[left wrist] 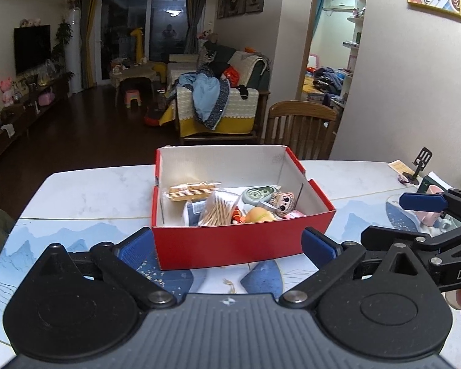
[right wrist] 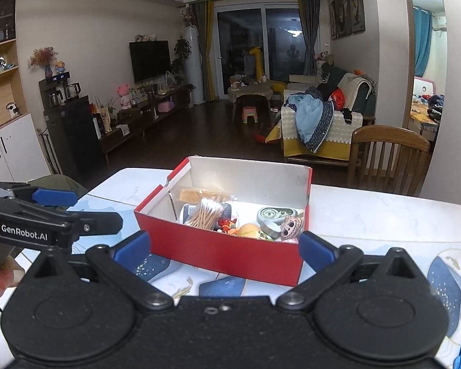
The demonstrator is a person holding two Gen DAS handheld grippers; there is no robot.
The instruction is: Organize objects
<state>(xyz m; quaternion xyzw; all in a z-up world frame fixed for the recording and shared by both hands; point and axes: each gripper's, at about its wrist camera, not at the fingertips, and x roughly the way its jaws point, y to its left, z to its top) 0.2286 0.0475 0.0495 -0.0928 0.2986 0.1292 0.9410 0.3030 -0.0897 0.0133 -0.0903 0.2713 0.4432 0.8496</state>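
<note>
Both grippers gape empty near red box (left wrist: 242, 243) on marble table (left wrist: 92, 193); dim, perhaps cluttered lounge.

- One red box (left wrist: 230, 246) stands open on the table (left wrist: 86, 193).
- Inside the red box: one bag of cotton swabs (left wrist: 216, 209) near its middle.
- One wrapped packet of biscuits (left wrist: 190, 191) toward the box's far left corner.
- One big-eyed doll head (left wrist: 282, 200) at the box's right side.
- One grey-green round-dialled gadget (left wrist: 258, 193) just behind the doll head.
- One orange rounded toy (left wrist: 258, 215) against the box's near wall.
- One wooden chair (left wrist: 301, 129) beyond the box's far right corner.
- Two grippers in view, both before the box's near wall: left gripper (left wrist: 227, 246), right gripper (right wrist: 224, 247).
</note>
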